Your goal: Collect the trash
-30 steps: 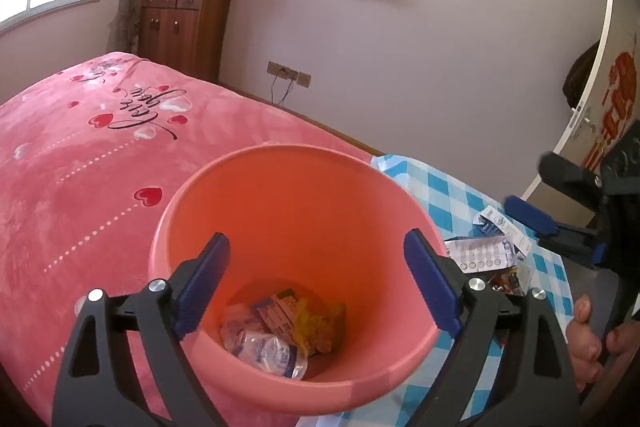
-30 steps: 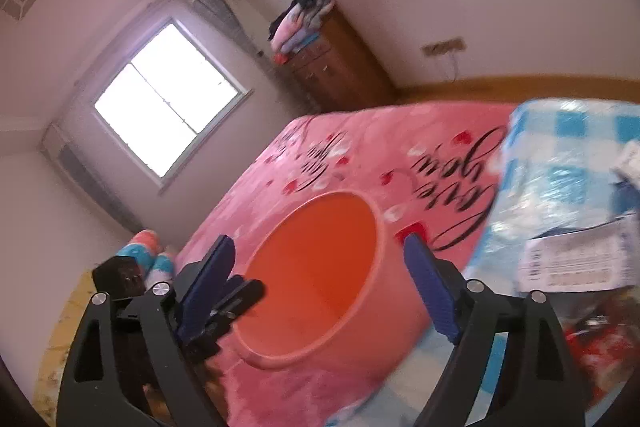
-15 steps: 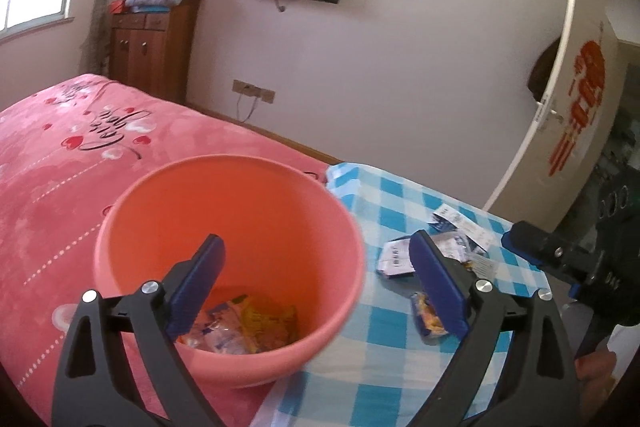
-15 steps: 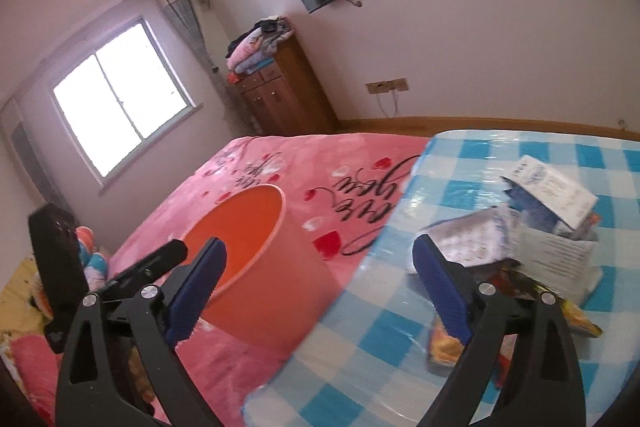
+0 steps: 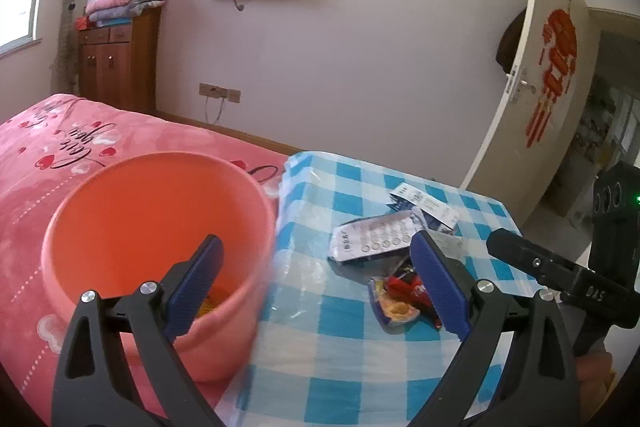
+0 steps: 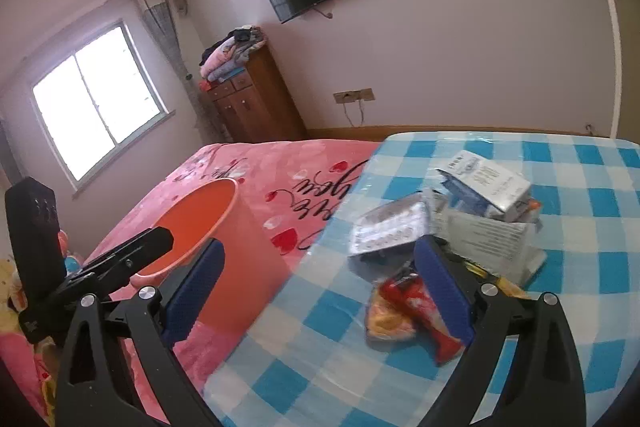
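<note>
On the blue-check worktop [image 5: 360,327] I'm seeing the trash pile: blister pack [image 5: 374,239], red snack wrapper [image 5: 404,281], leaflet [image 6: 486,239]. Left gripper [image 5: 316,287] and right gripper [image 6: 318,287] are both hanging w/ jaws spread, holding nothing. Only the left cam is showing wrappers inside the orange bucket [image 5: 132,211] sitting on the pink bed [image 5: 40,155].

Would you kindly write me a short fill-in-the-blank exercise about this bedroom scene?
1. The bucket stands on the pink ____.
2. The blister pack lies on a cloth checked white and ____.
3. On the wall above the bed hangs a black ____.
4. Both the left gripper and the right gripper hold ____.

Missing words: bed; blue; television; nothing
</note>
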The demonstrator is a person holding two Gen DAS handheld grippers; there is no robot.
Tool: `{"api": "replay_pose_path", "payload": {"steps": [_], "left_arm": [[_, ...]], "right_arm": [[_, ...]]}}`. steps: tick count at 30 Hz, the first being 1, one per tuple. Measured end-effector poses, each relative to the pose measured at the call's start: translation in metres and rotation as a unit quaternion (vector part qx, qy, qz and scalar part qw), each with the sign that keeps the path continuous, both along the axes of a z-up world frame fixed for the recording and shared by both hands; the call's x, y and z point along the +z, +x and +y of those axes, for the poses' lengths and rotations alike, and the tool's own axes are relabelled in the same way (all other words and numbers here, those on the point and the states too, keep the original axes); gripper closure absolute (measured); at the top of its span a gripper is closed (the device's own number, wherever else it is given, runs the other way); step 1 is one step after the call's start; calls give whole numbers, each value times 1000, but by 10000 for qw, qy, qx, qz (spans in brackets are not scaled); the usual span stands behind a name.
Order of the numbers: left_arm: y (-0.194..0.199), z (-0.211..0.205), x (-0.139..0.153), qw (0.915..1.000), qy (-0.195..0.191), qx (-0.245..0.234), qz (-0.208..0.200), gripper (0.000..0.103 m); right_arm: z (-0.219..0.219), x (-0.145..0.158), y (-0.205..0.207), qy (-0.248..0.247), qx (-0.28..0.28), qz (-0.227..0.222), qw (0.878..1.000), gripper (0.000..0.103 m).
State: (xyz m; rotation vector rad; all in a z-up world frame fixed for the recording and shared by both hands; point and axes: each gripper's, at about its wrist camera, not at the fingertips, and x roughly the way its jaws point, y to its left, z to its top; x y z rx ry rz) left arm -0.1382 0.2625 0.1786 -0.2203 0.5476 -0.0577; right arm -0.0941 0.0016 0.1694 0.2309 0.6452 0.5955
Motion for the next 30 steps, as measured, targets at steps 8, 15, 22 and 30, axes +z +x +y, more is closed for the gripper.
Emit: {"api": "replay_pose_path", "payload": {"steps": [8,15,22,30], "left_arm": [[3,-27,-8,9996,114,-224,110,8],[11,-54,-18,9984,252,-414,275,8],[19,-70,-30,9971,218,-543,479,8],[32,-84,-45,9947,-33,-632,811,8]], "right_arm": [[-32,-7,-3,-1,-284,16,9996,8],[-57,-14,-5,-53,-440,49,9990,8],[-84,-25,-6,-68,-628,127,9979,8],[-110,-36,1,-134,-770,237,9967,8]]}}
